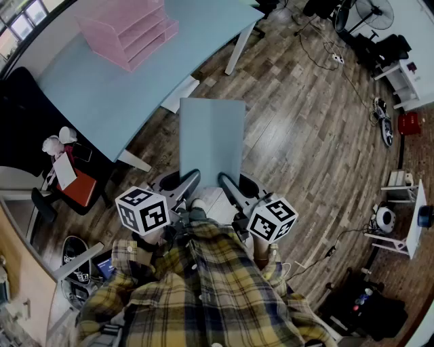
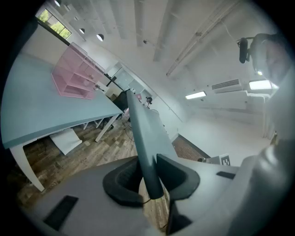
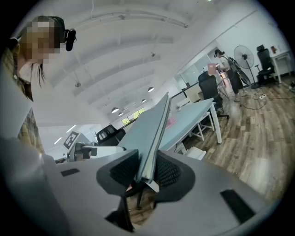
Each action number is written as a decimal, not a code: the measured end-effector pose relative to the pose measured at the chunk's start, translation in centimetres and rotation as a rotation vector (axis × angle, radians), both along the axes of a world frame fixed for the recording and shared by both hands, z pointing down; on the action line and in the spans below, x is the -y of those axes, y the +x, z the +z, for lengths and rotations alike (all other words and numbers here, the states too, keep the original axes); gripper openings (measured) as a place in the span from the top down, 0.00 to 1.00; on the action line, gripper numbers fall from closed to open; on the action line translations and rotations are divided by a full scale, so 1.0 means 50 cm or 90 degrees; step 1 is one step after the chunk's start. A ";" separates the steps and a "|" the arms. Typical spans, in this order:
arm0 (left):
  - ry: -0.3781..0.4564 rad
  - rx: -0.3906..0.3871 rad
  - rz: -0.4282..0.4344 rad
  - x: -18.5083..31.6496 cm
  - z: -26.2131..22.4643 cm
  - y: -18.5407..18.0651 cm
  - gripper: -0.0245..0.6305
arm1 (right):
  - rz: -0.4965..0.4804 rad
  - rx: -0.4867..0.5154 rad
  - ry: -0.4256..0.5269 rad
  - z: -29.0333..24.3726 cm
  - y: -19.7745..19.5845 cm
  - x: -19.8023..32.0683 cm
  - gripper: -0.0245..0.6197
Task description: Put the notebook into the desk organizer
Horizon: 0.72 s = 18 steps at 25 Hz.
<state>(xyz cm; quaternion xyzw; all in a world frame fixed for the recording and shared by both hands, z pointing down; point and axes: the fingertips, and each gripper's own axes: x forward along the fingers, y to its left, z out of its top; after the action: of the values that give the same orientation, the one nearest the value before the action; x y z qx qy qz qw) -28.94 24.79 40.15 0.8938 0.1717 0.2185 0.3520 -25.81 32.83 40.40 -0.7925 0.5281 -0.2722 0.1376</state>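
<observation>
A light blue notebook (image 1: 211,139) hangs over the wooden floor, in front of my body and short of the table. Both grippers hold its near edge. My left gripper (image 1: 186,184) is shut on the left corner, and the notebook (image 2: 144,133) runs edge-on between its pads. My right gripper (image 1: 229,186) is shut on the right corner, where the notebook (image 3: 153,131) rises tilted out of its jaws. The pink desk organizer (image 1: 129,30) stands on the far part of the light blue table (image 1: 95,95). It also shows as the pink organizer (image 2: 73,78) in the left gripper view.
A white box (image 1: 180,92) lies on the floor by a table leg (image 1: 239,47). A black chair (image 1: 24,108) and an orange seat (image 1: 81,190) stand at the left. Cables, a fan (image 1: 371,13) and white shelves (image 1: 407,78) fill the right side. A person (image 3: 224,64) stands far off.
</observation>
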 end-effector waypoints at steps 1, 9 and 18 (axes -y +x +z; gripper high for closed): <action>-0.004 0.000 -0.002 -0.001 0.002 0.001 0.82 | -0.002 0.005 0.004 0.001 0.001 -0.002 0.79; -0.003 0.000 -0.012 -0.042 0.000 0.008 0.82 | -0.013 0.019 0.014 0.000 0.013 -0.042 0.79; 0.002 0.007 -0.027 -0.031 0.015 0.034 0.82 | -0.027 0.029 0.017 0.020 0.042 -0.029 0.79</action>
<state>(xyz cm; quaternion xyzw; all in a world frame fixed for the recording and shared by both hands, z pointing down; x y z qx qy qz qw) -27.26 26.34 40.92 0.8967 0.1505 0.2163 0.3557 -23.72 34.30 41.39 -0.7725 0.5454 -0.2861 0.1547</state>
